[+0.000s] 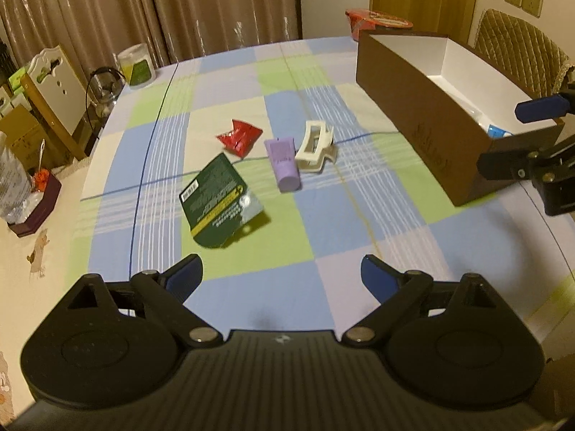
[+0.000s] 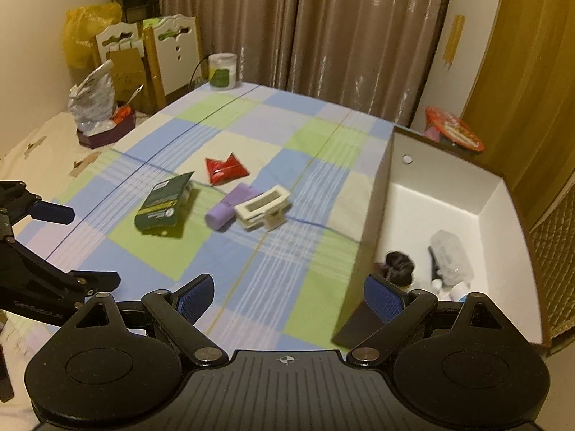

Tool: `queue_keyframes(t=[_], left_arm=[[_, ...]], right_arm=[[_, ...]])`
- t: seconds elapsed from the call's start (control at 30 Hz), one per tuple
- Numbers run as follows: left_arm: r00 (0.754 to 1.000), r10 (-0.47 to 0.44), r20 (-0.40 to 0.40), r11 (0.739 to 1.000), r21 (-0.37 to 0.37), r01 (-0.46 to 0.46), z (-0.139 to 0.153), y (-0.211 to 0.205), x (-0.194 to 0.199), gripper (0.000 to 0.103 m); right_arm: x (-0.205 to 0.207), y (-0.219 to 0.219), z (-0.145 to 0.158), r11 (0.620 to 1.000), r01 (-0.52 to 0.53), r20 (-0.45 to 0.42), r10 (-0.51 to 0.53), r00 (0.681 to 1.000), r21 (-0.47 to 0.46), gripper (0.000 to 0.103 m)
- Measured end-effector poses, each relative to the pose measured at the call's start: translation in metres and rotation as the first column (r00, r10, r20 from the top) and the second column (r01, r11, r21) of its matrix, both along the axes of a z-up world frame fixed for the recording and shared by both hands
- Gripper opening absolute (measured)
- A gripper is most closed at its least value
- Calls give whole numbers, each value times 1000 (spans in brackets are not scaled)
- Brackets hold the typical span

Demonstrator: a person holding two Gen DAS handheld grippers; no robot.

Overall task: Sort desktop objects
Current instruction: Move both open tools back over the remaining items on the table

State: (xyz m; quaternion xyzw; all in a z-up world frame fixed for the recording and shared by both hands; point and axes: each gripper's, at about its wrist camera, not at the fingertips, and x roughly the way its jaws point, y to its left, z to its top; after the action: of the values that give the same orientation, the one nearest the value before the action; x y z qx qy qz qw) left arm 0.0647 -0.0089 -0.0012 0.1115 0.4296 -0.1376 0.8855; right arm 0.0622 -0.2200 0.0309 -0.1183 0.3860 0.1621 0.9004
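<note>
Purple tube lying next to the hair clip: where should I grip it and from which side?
Grip the purple tube across its round body near the free near end, coming from above with the left gripper, which is open. It lies flat, and its far half sits close beside the hair clip, so a finger may not fit there.

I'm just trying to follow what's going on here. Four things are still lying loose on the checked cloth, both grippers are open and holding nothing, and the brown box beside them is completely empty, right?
Not quite: the brown box is not empty. The right wrist view shows a few things already lying in its near end, among them a dark item and a clear wrapped one. The rest stands: four things loose on the cloth, left gripper and right gripper open, holding nothing.
</note>
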Motion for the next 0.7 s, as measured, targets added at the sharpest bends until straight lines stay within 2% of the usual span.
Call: queue_keyframes(t=[0.37, 0.57, 0.7], left_arm=[[1000, -10, 1, 1000, -27, 10, -4, 17, 5, 93], [998, -59, 14, 998, -37, 60, -1, 24, 14, 92], [996, -91, 24, 995, -32, 91, -3, 23, 27, 86]], right_arm=[[-3, 24, -11, 1000, 2, -32, -3, 999, -12, 93], [0, 36, -13, 999, -26, -35, 25, 999, -26, 93], [6, 39, -14, 997, -45, -25, 44, 999, -58, 93]])
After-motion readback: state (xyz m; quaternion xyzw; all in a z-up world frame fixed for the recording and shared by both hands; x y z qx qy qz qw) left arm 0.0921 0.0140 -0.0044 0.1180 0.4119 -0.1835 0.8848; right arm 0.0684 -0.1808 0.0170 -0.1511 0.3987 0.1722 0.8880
